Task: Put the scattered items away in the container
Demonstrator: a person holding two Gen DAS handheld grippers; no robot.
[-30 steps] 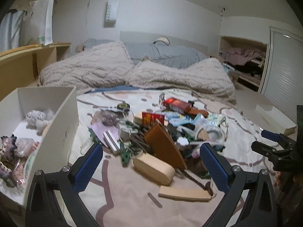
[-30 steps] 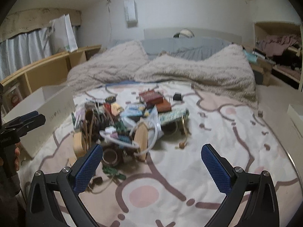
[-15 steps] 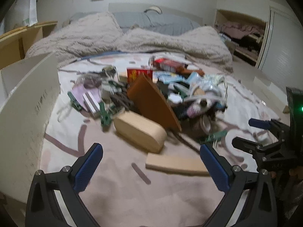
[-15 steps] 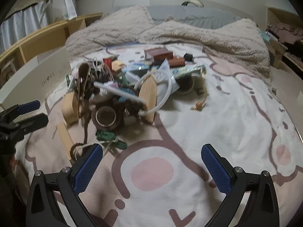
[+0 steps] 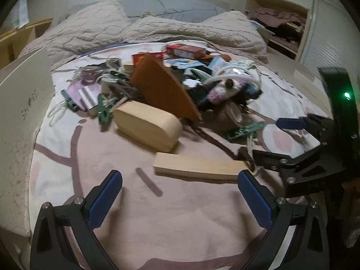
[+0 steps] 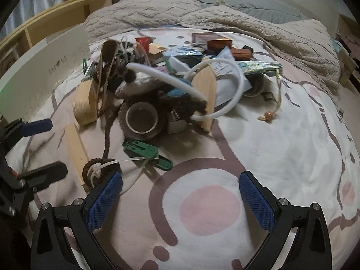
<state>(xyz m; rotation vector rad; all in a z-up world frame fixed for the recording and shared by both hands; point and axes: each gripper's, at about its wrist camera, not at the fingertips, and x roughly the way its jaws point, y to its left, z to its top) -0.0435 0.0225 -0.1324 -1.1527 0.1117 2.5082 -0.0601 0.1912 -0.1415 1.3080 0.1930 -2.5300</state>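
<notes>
A heap of small items lies on the patterned bedspread. In the left wrist view a flat wooden block [image 5: 198, 167] lies just ahead of my open left gripper [image 5: 178, 199], with a rounded wooden box [image 5: 147, 124] and an orange board [image 5: 163, 88] behind it. The white container [image 5: 21, 117] stands at the left. My right gripper [image 5: 267, 137] shows open at the right, by a brown braided cord [image 5: 244, 155]. In the right wrist view my right gripper [image 6: 180, 199] is open and empty; the cord's coil [image 6: 99, 172] lies beside its left finger [image 6: 103, 202], with a green clip [image 6: 147, 154] just beyond.
A tape roll [image 6: 140, 118], white tubing [image 6: 234, 90], boxes and packets fill the pile. Rumpled beige blankets [image 5: 180, 30] lie behind it. A wooden shelf [image 6: 65, 15] runs along the left. The bedspread with a pink circle [image 6: 209, 210] lies under my right gripper.
Both grippers have dropped lower and moved in toward the pile, which now looks larger and nearer. The container's inside has left the left wrist view. Both stay open.
</notes>
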